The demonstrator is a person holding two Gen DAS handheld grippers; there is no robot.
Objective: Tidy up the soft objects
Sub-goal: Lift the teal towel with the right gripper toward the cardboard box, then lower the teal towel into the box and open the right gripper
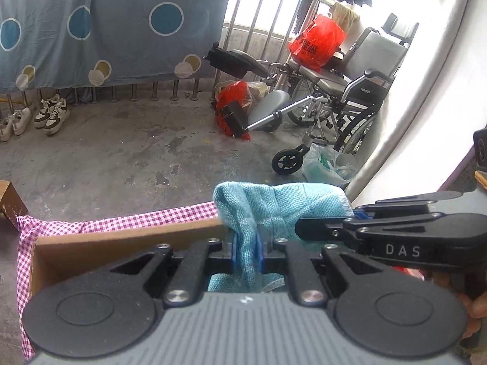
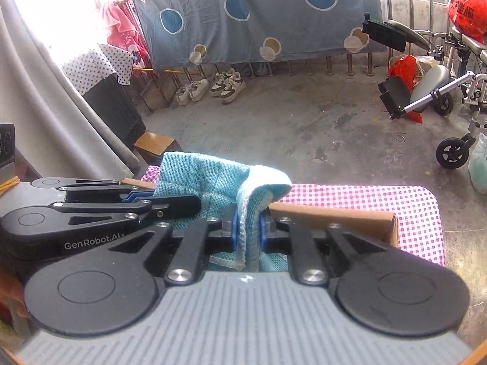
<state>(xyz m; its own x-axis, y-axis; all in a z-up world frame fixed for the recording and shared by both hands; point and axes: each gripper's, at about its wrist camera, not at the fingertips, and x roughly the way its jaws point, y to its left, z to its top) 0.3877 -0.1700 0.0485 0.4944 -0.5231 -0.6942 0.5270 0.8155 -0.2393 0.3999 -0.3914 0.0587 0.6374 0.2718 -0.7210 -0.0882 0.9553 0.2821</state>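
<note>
A teal towel [image 1: 268,203] is held up between both grippers over a cardboard box [image 1: 127,240] that stands on a pink checked cloth [image 1: 121,220]. My left gripper [image 1: 246,251] is shut on one fold of the towel. My right gripper [image 2: 248,234] is shut on another fold of the same towel [image 2: 210,179], at its white-edged hem. The right gripper [image 1: 307,228] comes in from the right in the left wrist view. The left gripper [image 2: 191,202] comes in from the left in the right wrist view. The box [image 2: 341,216] and checked cloth [image 2: 395,206] lie just behind the towel.
A wheelchair [image 1: 344,91] with red bags [image 1: 316,42] stands at the right by a white wall. Several shoes [image 2: 213,88] line the railing under a blue hanging sheet [image 2: 258,12]. A grey curtain [image 2: 45,115] and a wooden stool [image 2: 155,144] are at the left. The floor is concrete.
</note>
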